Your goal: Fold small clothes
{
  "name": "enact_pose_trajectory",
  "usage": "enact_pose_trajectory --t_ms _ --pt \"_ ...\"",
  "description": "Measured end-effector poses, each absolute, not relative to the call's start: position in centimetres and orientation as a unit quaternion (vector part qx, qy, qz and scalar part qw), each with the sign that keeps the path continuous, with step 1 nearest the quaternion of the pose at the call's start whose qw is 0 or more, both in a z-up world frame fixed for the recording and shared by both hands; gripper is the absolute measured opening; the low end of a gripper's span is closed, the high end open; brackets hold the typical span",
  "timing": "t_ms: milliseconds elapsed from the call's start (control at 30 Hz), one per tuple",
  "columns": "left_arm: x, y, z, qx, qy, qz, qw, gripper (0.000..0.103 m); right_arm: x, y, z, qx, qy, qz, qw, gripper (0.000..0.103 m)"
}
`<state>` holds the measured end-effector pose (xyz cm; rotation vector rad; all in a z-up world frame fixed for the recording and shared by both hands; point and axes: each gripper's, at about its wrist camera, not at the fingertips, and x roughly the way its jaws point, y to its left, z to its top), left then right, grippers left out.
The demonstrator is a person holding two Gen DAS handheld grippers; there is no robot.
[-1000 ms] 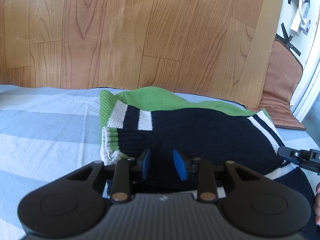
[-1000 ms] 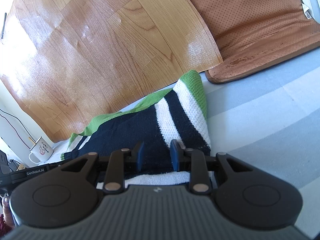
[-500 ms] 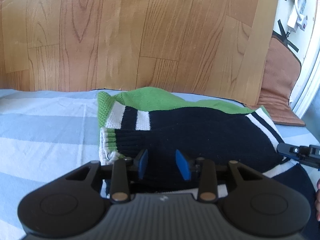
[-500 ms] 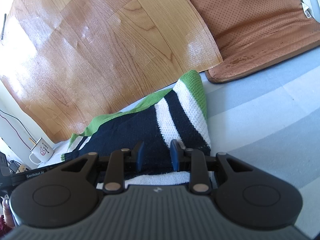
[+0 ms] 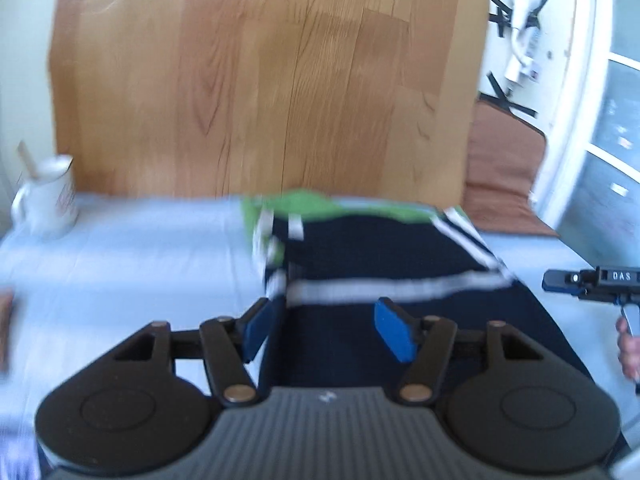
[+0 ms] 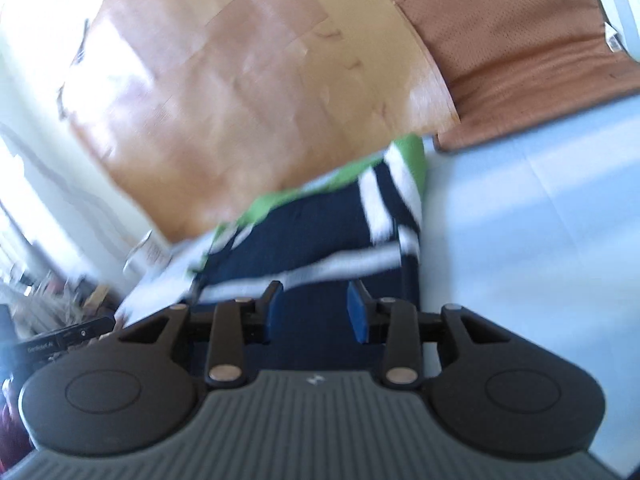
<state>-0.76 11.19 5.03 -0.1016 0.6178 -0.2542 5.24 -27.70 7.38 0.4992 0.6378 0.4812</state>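
Navy knit with white and green stripes fills the middle of my left wrist view: the small sweater (image 5: 384, 256) lies folded on the pale blue striped sheet (image 5: 132, 256), its green edge toward the top of the heap and a white band running across it just above my fingers. My left gripper (image 5: 326, 330) sits at the bottom centre with its jaws spread; they have just been opening, and the blue pads (image 5: 394, 334) stand clear of the cloth, nothing pressed between them, so I read it as released. A white mug (image 5: 48, 200) stands at the left edge against the wood-grain floor sheet (image 5: 272, 80), and a brown cushion (image 5: 504, 168) shows at the right. At the right edge I see the right gripper (image 5: 580, 282) held by a hand (image 5: 629, 346). The whole frame is blurred. In the right wrist view the same sweater (image 6: 312, 236) runs diagonally through the centre on the sheet (image 6: 520, 240), green edge toward the upper right beside the cushion (image 6: 520, 52). My right gripper (image 6: 316, 312) is at lower centre with its jaws parted; they too have just been opening, and the pads (image 6: 356, 312) hover over the navy fabric without pinching it. The mug is a white smear at centre left here, too blurred to say more.
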Motion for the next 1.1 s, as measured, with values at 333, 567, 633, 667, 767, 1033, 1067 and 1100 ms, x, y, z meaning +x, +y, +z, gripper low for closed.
enact_pose_trajectory --t_ms 333,567,633,667,767,1033,1067,1100 --pt "-9.2 14.0 -0.5 -0.168 0.437 -0.138 0.873 0.058 -7.9 -29.8 4.4 0.246 0.330 0.241 0.879 0.043" --pt "-10.9 11.0 -1.1 -0.143 0.456 -0.149 0.865 0.020 -10.2 -30.1 3.3 0.248 0.348 0.247 0.870 0.045" --pt "-11.2 11.2 -1.1 -0.149 0.458 -0.141 0.865 0.011 -10.7 -30.0 2.7 0.257 0.350 0.263 0.861 0.043" --pt "-11.5 11.5 -0.8 -0.155 0.455 -0.138 0.866 0.010 -10.9 -29.5 2.5 0.252 0.350 0.272 0.860 0.041" --pt "-12.6 13.2 0.5 -0.178 0.436 -0.124 0.874 0.010 -11.0 -28.0 2.5 0.209 0.354 0.277 0.869 0.011" --pt "-12.3 16.5 2.0 -0.267 0.406 -0.127 0.865 0.009 -9.4 -29.9 4.8 0.266 0.277 0.290 0.877 0.009" --pt "-11.7 16.4 2.2 -0.273 0.400 -0.132 0.865 0.009 -9.0 -29.9 5.3 0.270 0.270 0.291 0.877 0.009" --pt "-11.1 16.4 2.5 -0.282 0.393 -0.138 0.864 0.009 -8.5 -30.0 5.8 0.276 0.264 0.291 0.877 0.009"
